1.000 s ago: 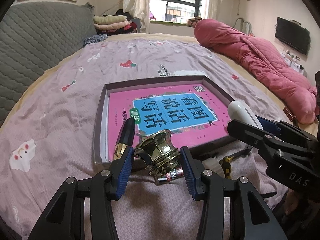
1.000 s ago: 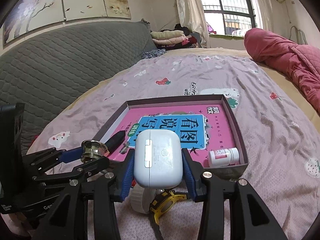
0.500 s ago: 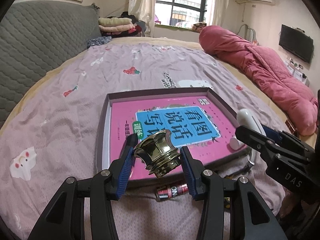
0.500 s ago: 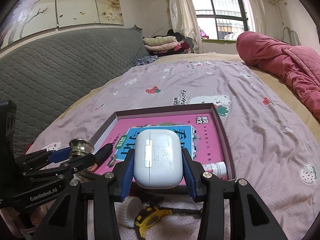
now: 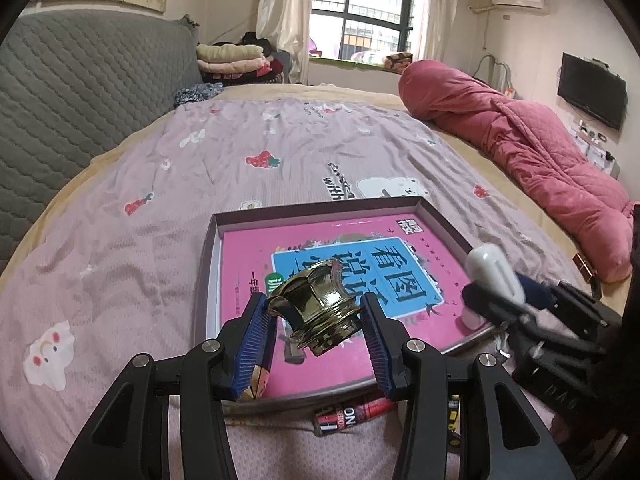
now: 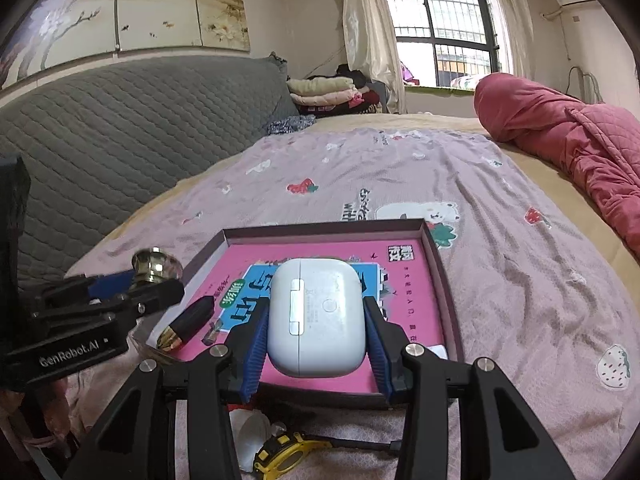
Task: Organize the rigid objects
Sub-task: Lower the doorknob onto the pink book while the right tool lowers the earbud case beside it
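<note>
Bedsheet [image 5: 160,208] bore a shallow box [image 5: 214,248]; above it, tilted downward, left gripper [image 5: 318,320] pinched a brass knob [image 5: 316,304], right gripper [image 6: 316,336] an earbud case [image 6: 316,316].

Lipstick [image 6: 188,322] blocks tray's [image 6: 438,256] near-left corner; far half open.

Daylit barred window [image 5: 360,12], grey quilted headboard [image 5: 80,92], wall-mounted television [image 5: 592,94].

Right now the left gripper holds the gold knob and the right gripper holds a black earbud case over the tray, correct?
Not quite: the earbud case in the right gripper is white, as the right wrist view shows. The left gripper does hold the gold knob over the tray.
</note>
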